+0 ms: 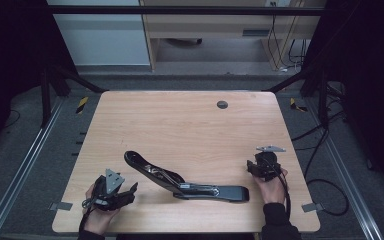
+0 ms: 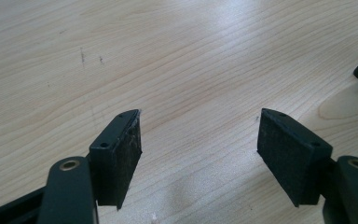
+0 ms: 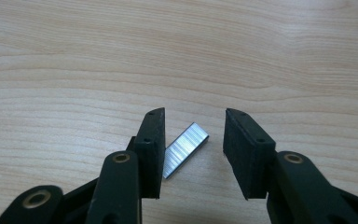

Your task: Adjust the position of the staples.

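On the table (image 1: 180,120) the stapler (image 1: 180,182) lies flipped open btwn my hands, left gripper (image 2: 198,133) spread wide & idle, so I'd square the right gripper (image 3: 193,135), jaws apart, round the staple strip (image 3: 184,149) lying btwn them w/o skewing it.

Black claws (image 1: 130,192) (image 1: 252,167), grey triangular top plates, trailing black cables, brass pivot rivets, dark sleeves

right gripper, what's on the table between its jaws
A silver strip of staples lies flat on the wooden table between the right gripper jaws, which stand apart; the strip's lower end is hidden behind one jaw.
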The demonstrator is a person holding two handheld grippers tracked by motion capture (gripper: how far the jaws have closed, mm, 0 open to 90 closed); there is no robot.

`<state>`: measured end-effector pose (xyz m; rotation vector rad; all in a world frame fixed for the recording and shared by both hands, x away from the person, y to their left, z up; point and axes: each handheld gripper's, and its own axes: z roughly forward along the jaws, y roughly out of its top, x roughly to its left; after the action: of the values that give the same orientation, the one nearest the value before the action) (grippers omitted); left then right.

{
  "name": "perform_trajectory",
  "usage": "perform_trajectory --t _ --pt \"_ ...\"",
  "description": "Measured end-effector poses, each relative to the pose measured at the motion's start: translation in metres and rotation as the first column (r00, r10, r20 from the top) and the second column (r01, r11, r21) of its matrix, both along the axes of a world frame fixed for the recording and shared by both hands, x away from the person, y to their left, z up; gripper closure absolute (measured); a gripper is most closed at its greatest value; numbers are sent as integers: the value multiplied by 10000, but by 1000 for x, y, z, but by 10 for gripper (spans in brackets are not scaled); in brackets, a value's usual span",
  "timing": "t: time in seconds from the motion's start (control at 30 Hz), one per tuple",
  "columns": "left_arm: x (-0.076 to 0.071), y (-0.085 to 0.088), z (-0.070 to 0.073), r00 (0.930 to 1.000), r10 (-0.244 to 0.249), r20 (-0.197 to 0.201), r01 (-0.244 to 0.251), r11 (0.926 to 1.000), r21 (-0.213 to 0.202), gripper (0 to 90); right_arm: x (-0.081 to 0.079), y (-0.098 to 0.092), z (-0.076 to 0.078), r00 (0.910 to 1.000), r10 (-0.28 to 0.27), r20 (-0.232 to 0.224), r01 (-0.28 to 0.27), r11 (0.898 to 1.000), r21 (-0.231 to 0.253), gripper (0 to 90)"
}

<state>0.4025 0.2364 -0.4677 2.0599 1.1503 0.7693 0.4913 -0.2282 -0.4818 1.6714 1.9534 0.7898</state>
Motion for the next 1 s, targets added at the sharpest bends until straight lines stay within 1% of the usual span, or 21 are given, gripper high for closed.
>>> perform_trajectory --t 0.1,0.27,0.43,0.5,0.6,0.67,0.73,0.77,0.83,0.9,0.97,1.0 --pt "0 0 0 10000 -5 -23 5 10000 18 297 1 1 -2 9998 51 -188 -51 10000 -12 605" --pt "0 0 0 10000 -21 -40 21 10000 55 298 2 3 -3 9993 117 -351 -122 9998 -145 643" --pt "0 0 0 10000 -25 -52 25 10000 61 298 2 3 -4 9986 243 -475 -256 9993 -279 742" --pt "0 0 0 10000 -26 -62 26 10000 59 298 1 3 -4 9981 328 -512 -351 9985 -431 773" --pt "0 0 0 10000 -24 -68 25 10000 66 298 1 4 -4 9978 415 -520 -442 9976 -533 776" --pt "0 0 0 10000 -32 -76 33 10000 65 298 1 3 -4 9972 572 -480 -605 9956 -711 778" --pt "0 0 0 10000 -42 -83 43 10000 77 298 0 3 -3 9966 669 -475 -704 9945 -769 779" --pt "0 0 0 9999 -52 -87 52 10000 82 298 -1 2 -2 9961 774 -422 -805 9938 -763 779" --pt "0 0 0 10000 -46 -87 47 9999 95 298 -4 0 2 9944 1013 -305 -1030 9929 -599 778" --pt "-1 0 0 9999 -54 -87 55 9999 92 298 -7 -2 4 9894 1415 -325 -1430 9886 -462 778" --pt "-1 0 0 10000 -54 -67 55 9999 86 298 -12 -5 5 9836 1751 -438 -1777 9818 -667 778" --pt "-2 0 0 10000 -56 -62 57 9999 87 298 -14 -7 5 9793 1973 -461 -2000 9775 -669 778"
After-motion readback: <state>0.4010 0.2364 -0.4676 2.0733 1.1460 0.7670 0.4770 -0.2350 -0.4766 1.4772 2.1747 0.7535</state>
